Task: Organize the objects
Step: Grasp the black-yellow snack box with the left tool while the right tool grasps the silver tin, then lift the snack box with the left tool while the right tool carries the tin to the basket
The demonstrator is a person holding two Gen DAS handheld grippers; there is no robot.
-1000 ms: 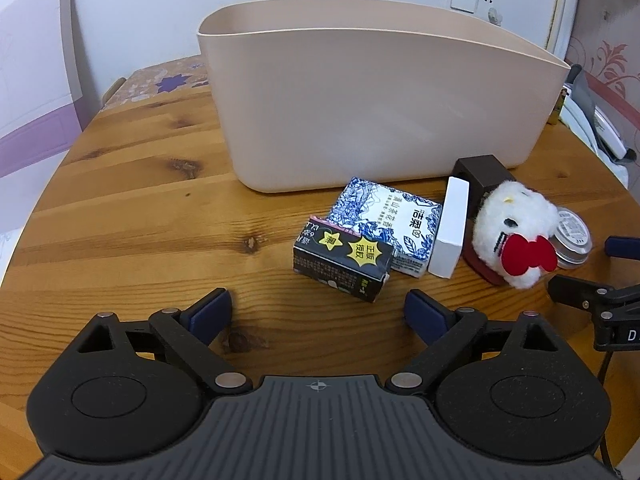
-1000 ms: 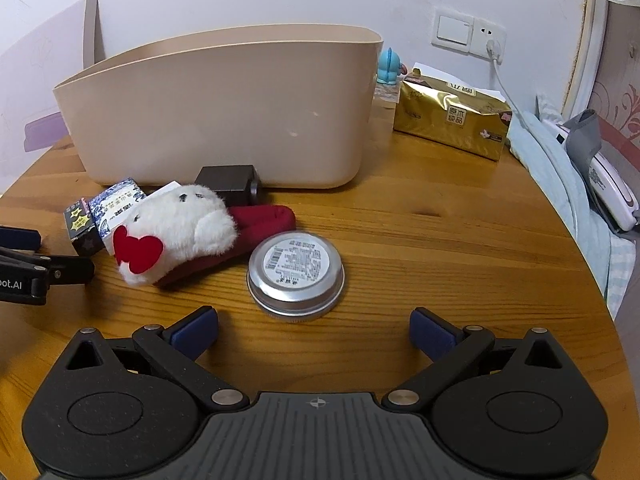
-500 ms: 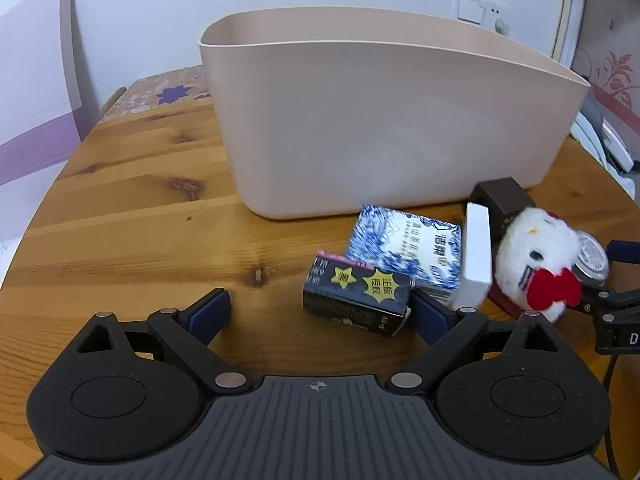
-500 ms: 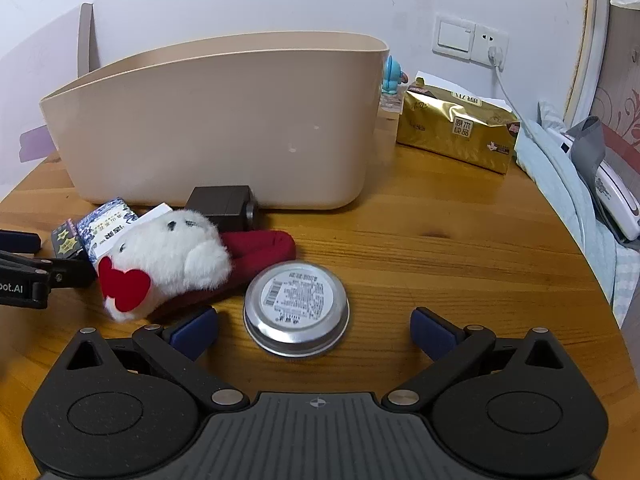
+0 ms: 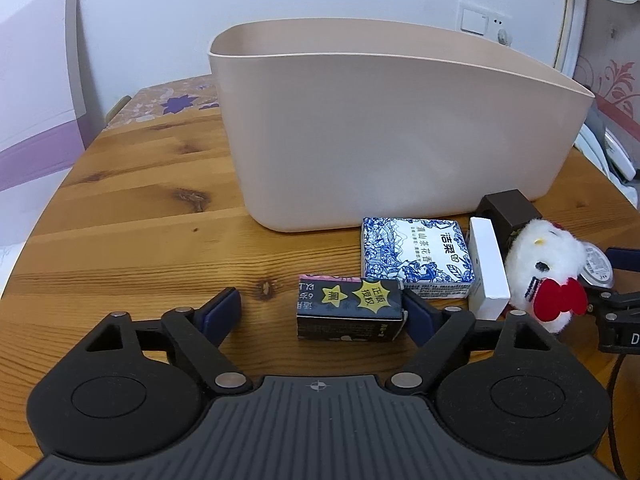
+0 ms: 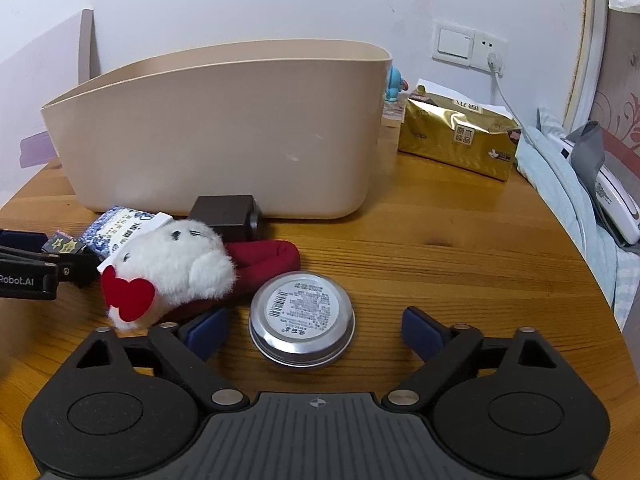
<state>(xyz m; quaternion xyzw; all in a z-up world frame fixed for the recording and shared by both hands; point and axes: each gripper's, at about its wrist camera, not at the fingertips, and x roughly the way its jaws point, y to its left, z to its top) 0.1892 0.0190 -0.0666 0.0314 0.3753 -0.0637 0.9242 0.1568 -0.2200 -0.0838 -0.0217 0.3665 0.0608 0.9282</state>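
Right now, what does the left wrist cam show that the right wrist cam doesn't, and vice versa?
Left wrist only: the left gripper from behind, open, with the black box lying between its fingers against the right one, and a flowered cloth at the table's far edge.

Right wrist only: the right gripper open around the round tin, the gold packet, a blue figurine and the plugged-in wall socket.

Both: the beige bin, the blue-and-white packet, the white plush toy and the dark brown box.

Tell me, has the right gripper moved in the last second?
Yes. The right gripper advanced toward the round tin, which now sits between its open jaws; the beige bin looms nearer.
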